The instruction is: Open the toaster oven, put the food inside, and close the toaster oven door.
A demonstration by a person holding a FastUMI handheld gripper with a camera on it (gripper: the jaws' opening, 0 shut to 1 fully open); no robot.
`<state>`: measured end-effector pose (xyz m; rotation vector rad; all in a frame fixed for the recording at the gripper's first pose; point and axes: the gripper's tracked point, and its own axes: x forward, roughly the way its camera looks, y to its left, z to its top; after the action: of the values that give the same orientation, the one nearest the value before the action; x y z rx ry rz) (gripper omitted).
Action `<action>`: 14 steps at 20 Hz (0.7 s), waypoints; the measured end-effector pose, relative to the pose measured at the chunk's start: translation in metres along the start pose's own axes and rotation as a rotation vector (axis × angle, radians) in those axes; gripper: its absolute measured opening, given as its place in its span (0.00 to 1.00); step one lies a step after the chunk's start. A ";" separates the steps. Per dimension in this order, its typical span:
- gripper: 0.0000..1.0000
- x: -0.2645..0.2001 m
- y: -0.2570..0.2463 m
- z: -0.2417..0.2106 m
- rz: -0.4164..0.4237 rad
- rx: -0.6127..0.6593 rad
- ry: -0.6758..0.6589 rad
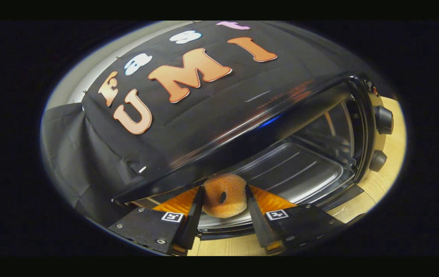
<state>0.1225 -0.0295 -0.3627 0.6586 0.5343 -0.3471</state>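
A black toaster oven (281,127) stands on a light wooden table (391,154), seen tilted in the gripper view. Its door hangs open: the mouth of the oven gapes toward the gripper, and the door panel (342,198) lies folded down at the foot of the opening, close to the table's surface. Inside, a ribbed metal baking tray (292,173) covers the oven floor, with wire rack rails (339,127) visible along the far side wall. Two round black knobs (383,120) sit one above the other on the control panel at the oven's side, nearest the table's edge. The oven's glossy top overhangs the opening and catches reflections; its front lip runs just above the food. Behind and around the oven drapes the booth's black cloth wall (88,154), bunched into folds to one side.

The gripper (224,198) holds a doughnut (224,195), pale brown and sugared, with its hole facing the camera. The jaws are partly spread, about as wide as the doughnut itself, and both fingers press against its opposite sides, pinching it upright between them. The doughnut sits at the threshold of the oven, just under the top's front lip and over the near edge of the baking tray. Nothing lies between it and the tray.
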 end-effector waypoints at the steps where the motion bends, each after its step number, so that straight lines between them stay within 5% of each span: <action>1: 0.65 -0.001 0.003 0.000 0.010 -0.007 -0.001; 14: 0.83 -0.054 -0.004 0.020 0.003 -0.211 -0.013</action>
<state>0.0840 -0.0382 -0.3201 0.4530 0.5495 -0.2875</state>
